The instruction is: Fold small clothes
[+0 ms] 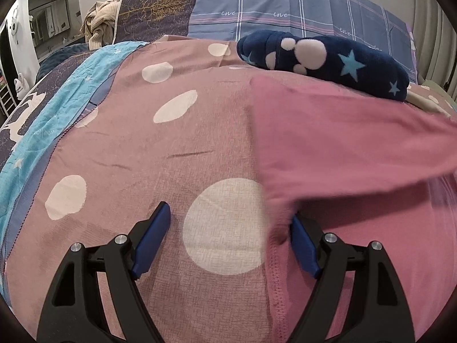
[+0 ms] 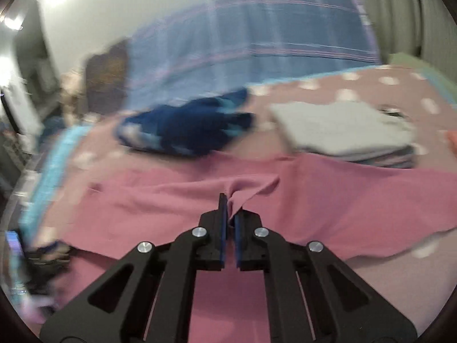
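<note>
A pink garment lies spread on the dotted bedsheet; part of it is lifted and blurred on the right. My left gripper hangs open just above the sheet. Its jaws straddle a white dot, and the garment's stitched edge drapes against the right finger. In the right wrist view my right gripper is shut on a pinched fold of the pink garment, which rises in a small peak at the fingertips. That view is blurred.
A navy fleece piece with stars and paw prints lies behind the garment, also in the right wrist view. A folded grey stack sits at the back right. Checked pillows line the headboard. A turquoise blanket runs along the left.
</note>
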Available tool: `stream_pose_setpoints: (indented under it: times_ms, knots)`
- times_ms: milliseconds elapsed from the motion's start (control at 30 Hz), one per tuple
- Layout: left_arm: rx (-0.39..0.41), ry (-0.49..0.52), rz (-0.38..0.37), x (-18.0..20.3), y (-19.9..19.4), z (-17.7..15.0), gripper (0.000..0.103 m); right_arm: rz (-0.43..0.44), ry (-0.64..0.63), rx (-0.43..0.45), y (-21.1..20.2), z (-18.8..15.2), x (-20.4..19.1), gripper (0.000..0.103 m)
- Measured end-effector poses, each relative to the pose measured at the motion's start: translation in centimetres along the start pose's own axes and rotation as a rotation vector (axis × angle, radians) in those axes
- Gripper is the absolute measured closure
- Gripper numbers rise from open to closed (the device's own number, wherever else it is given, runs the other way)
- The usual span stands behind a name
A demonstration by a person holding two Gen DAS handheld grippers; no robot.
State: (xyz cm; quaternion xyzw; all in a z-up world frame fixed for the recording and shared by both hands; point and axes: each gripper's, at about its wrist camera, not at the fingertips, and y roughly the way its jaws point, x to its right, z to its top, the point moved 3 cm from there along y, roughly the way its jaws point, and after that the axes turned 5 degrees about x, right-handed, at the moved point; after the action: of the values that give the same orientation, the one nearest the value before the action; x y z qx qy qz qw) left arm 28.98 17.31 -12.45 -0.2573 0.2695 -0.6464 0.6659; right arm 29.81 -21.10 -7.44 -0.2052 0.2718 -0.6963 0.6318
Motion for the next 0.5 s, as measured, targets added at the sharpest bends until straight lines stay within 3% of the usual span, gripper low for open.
stream_pose_setpoints:
  times_ms: [33, 100, 200, 300, 433, 500]
  knots:
    - [-0.002, 0.0, -0.001, 0.0, 0.0, 0.0, 0.022, -0.041, -0.002, -0.073, 1.2, -0.9, 0.7, 0.076]
    - [-0.001, -0.009, -0.012, -0.1, 0.0, 0.0, 0.022, -0.038, 0.044, -0.113, 1.6, -1.8, 1.0, 0.069]
    - [-0.007, -0.03, -0.039, -0.4, 0.1, 0.0, 0.022, -0.015, 0.025, -0.03, 0.4, -0.5, -1.0, 0.062]
    - [-0.008, -0.036, -0.06, -0.5, 0.1, 0.1, 0.024, 0.113, -0.08, 0.0, 0.4, 1.8, -6.6, 0.058]
    - [0.002, -0.042, -0.114, -0.4, 0.0, 0.0, 0.033, 0.34, -0.28, -0.07, 2.5, 3.5, -17.6, 0.058]
    - [0.011, -0.047, -0.158, -0.3, -0.2, 0.0, 0.044, 0.404, -0.363, -0.119, 4.0, 3.8, -22.6, 0.061]
